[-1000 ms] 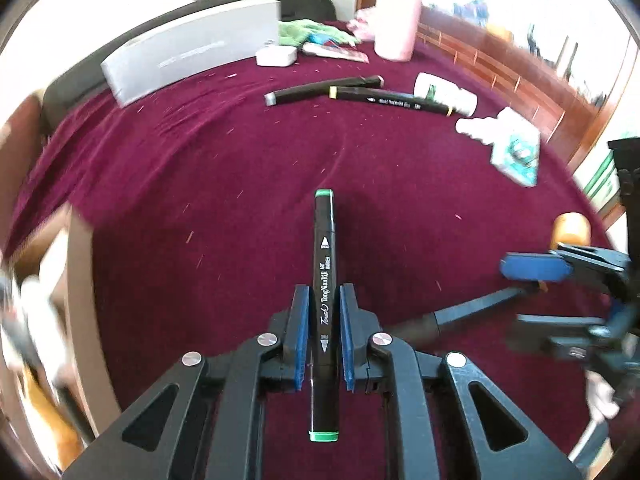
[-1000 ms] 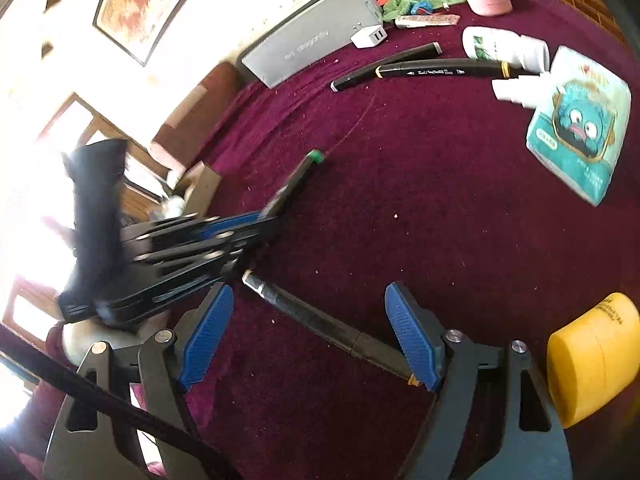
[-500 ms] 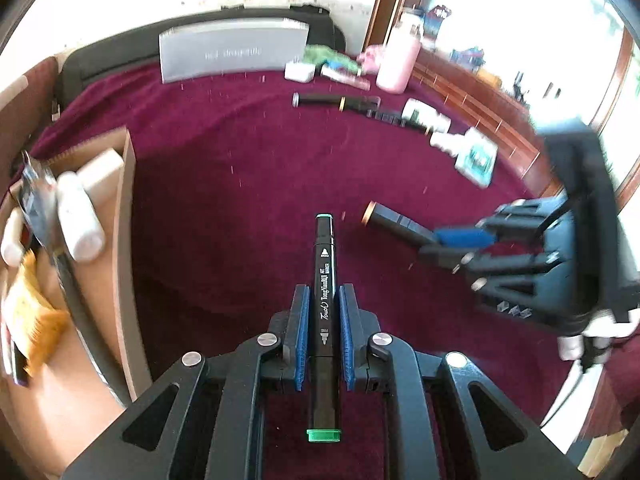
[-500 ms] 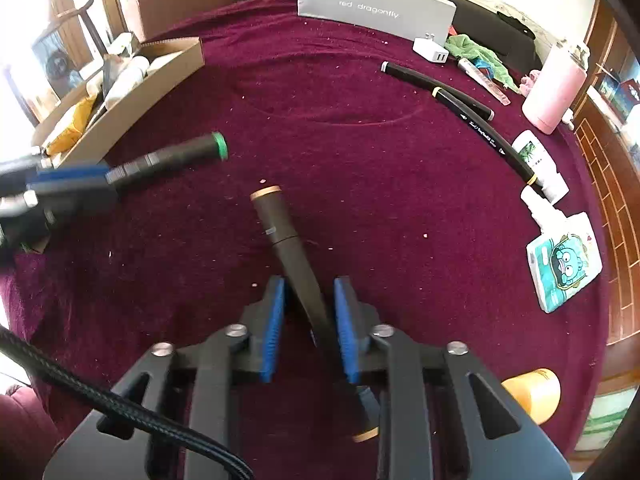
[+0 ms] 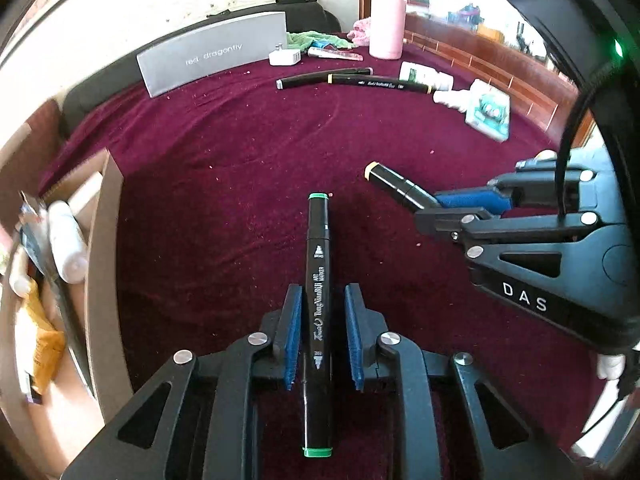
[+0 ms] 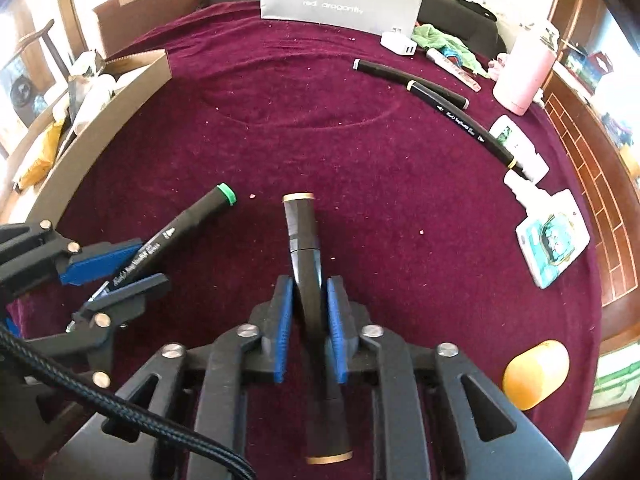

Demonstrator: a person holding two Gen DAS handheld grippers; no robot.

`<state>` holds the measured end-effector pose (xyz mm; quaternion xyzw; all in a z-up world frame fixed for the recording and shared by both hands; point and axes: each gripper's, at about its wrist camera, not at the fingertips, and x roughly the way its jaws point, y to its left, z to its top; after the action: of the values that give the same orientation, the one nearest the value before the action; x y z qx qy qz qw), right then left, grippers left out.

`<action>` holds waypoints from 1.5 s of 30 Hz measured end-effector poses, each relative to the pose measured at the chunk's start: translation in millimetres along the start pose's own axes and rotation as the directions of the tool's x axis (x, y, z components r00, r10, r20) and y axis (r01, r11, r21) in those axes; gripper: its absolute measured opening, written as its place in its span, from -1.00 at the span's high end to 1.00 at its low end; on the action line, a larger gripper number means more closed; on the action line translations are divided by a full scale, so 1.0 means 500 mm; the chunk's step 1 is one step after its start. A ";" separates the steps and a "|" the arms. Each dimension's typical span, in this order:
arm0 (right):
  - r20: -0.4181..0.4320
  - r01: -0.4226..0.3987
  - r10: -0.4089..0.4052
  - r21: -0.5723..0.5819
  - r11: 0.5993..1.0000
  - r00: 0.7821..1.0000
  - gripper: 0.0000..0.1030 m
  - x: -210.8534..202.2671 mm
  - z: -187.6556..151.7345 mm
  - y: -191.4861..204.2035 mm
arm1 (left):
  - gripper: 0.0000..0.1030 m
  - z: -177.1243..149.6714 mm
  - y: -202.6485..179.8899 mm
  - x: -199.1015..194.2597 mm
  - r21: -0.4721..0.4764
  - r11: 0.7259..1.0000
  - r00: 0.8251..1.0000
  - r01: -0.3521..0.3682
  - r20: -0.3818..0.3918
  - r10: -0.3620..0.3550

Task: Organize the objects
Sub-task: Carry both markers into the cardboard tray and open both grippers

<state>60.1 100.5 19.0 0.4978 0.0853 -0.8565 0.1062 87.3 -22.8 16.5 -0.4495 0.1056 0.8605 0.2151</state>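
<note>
My left gripper point(image 5: 320, 300) holds a black marker with green end caps point(image 5: 319, 272); the blue pads now stand slightly apart from its barrel. It also shows in the right wrist view point(image 6: 176, 232). My right gripper point(image 6: 307, 284) is shut on a black marker with tan end caps point(image 6: 302, 240), seen from the side in the left wrist view point(image 5: 394, 186). Both are held above the maroon cloth point(image 6: 320, 140). Two more black markers point(image 6: 436, 96) lie at the far right.
A cardboard box point(image 6: 100, 120) with bottles and packets stands at the left. A grey box point(image 6: 340, 4), white charger point(image 6: 398, 44), green cloth, pink bottle point(image 6: 520, 76), white bottles, a tissue pack point(image 6: 554, 240) and an orange-yellow container point(image 6: 536, 374) line the back and right.
Both grippers swung to face the far side of the table. The right gripper closed on the tan-capped marker and lifted it. The left gripper's pads have opened slightly around the green-capped marker.
</note>
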 end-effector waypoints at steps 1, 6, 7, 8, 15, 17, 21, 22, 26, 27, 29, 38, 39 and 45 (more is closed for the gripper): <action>0.004 -0.017 0.017 0.019 1.000 1.000 0.76 -0.004 -0.002 -0.004 | 0.78 -0.002 0.010 -0.003 -0.025 0.999 0.999 0.035 0.002 -0.035; 0.075 -0.136 0.129 0.096 0.986 0.989 0.76 -0.056 -0.007 -0.019 | 0.78 -0.027 0.074 -0.057 -0.165 0.968 0.980 0.186 0.100 -0.171; 0.093 -0.167 0.158 0.107 0.980 0.983 0.76 -0.067 -0.005 -0.019 | 0.78 -0.032 0.087 -0.078 -0.185 0.964 0.977 0.193 0.129 -0.171; 0.112 -0.205 0.193 0.112 0.972 0.975 0.75 -0.080 -0.002 -0.017 | 0.78 -0.036 0.097 -0.096 -0.194 0.961 0.973 0.199 0.155 -0.170; 0.191 -0.397 0.376 0.082 0.914 0.907 0.75 -0.133 0.042 0.042 | 0.77 -0.086 0.195 -0.269 -0.251 0.959 0.931 0.134 0.364 -0.035; 0.189 -0.458 0.440 0.063 0.887 0.878 0.75 -0.137 0.065 0.078 | 0.77 -0.101 0.227 -0.294 -0.278 0.959 0.930 0.059 0.364 0.048; 0.168 -0.539 0.526 0.047 0.841 0.834 0.75 -0.123 0.109 0.148 | 0.77 -0.138 0.308 -0.304 -0.365 0.930 0.939 -0.051 0.300 0.170; 0.158 -0.558 0.546 0.046 0.828 0.823 0.75 -0.114 0.121 0.169 | 0.77 -0.146 0.328 -0.303 -0.381 0.922 0.942 -0.066 0.281 0.184; 0.114 -0.610 0.602 0.071 0.789 0.791 0.74 -0.079 0.157 0.228 | 0.77 -0.174 0.386 -0.284 -0.429 0.896 0.951 -0.111 0.215 0.221; 0.103 -0.611 0.604 0.072 0.788 0.791 0.74 -0.071 0.164 0.246 | 0.77 -0.179 0.397 -0.275 -0.442 0.889 0.953 -0.121 0.198 0.228; 0.073 -0.616 0.612 0.079 0.784 0.788 0.74 -0.053 0.174 0.274 | 0.77 -0.186 0.415 -0.261 -0.460 0.878 0.956 -0.133 0.174 0.236; -0.062 -0.619 0.627 0.104 0.778 0.777 0.74 0.034 0.167 0.383 | 0.77 -0.208 0.458 -0.213 -0.502 0.853 0.972 -0.145 0.089 0.218; -0.068 -0.618 0.625 0.105 0.779 0.777 0.74 0.037 0.166 0.390 | 0.77 -0.208 0.456 -0.211 -0.498 0.854 0.972 -0.148 0.086 0.219; -0.086 -0.568 0.576 0.099 0.817 0.813 0.74 0.045 0.164 0.410 | 0.77 -0.208 0.455 -0.194 -0.489 0.861 0.976 -0.140 0.079 0.204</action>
<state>35.5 -119.9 31.2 0.5508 -0.0919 -0.7581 0.3368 106.0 -289.7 33.9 -0.4214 -0.0854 0.9025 0.0255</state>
